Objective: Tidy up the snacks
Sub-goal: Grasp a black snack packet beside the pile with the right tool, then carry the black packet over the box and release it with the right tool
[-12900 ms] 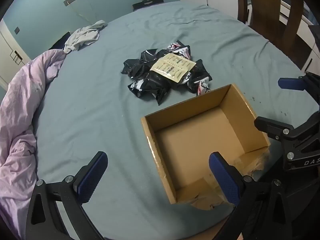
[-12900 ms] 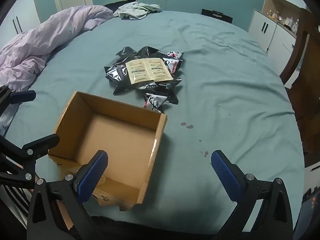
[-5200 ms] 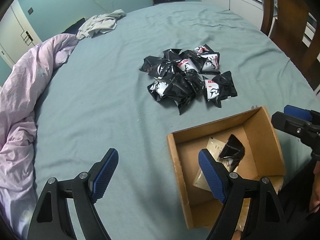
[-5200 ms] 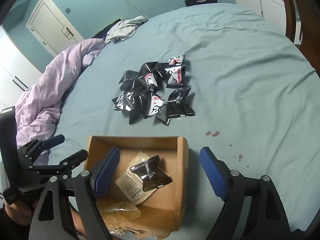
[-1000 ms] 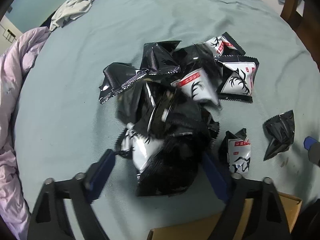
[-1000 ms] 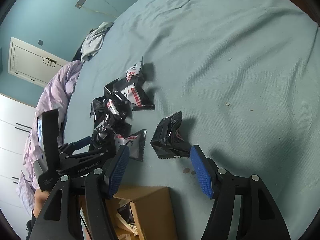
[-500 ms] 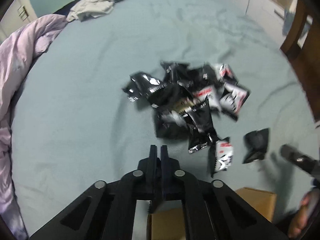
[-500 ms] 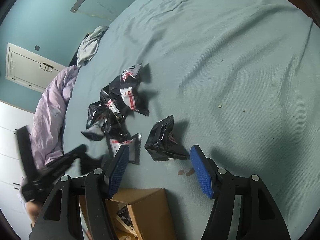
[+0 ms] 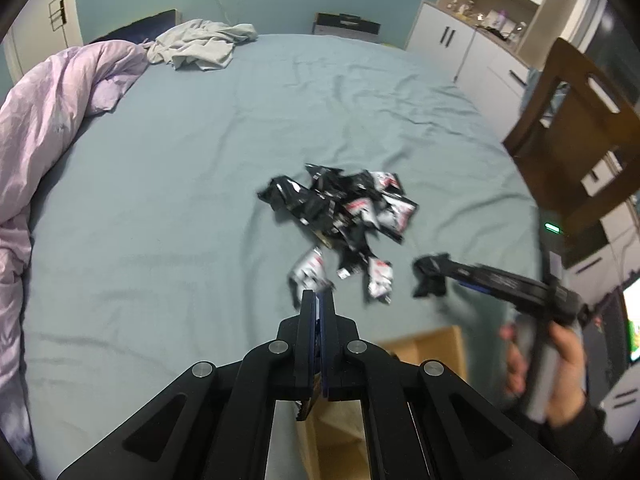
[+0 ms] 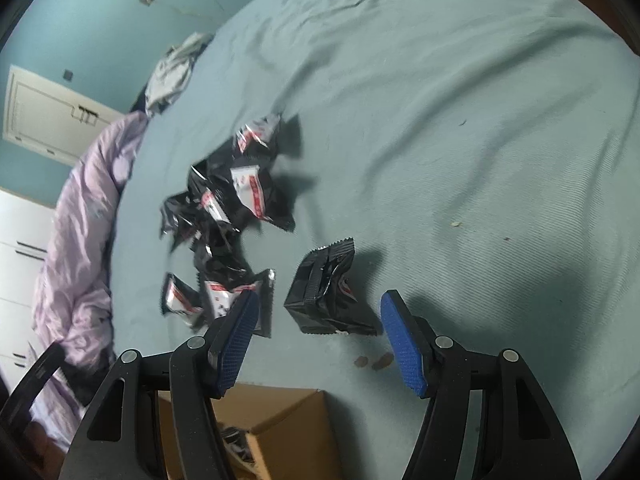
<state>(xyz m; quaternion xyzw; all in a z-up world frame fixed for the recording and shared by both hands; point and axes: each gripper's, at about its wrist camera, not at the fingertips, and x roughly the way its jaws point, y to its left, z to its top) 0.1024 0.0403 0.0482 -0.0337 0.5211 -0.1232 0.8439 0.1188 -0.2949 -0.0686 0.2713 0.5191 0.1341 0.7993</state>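
Observation:
A pile of black and white snack packets [image 9: 344, 208] [image 10: 232, 200] lies on the blue-grey bedsheet. My left gripper [image 9: 318, 296] is raised above the near edge of the pile. It is shut on a black packet [image 9: 306, 408], and a dark corner of it shows under the jaws. My right gripper [image 10: 320, 340] is open, low over the sheet. A single black packet [image 10: 328, 296] [image 9: 430, 274] lies just ahead between its blue pads [image 10: 404, 344], untouched. The cardboard box [image 9: 424, 348] [image 10: 280, 420] is close below both grippers with packets inside. Two white packets [image 10: 180, 300] lie between pile and box.
A lilac duvet [image 9: 52, 112] is bunched along the left side of the bed. A grey garment [image 9: 200, 46] lies at the far end. At the right stand a wooden chair [image 9: 580, 132] and white cabinets [image 9: 472, 40]. A hand [image 9: 560, 364] holds the right gripper. Small brown spots [image 10: 372, 362] mark the sheet.
My left gripper shut on a black packet at the near edge of the pile, then rose and drew back toward the box. The pile got disturbed. The right gripper stayed open over the single packet.

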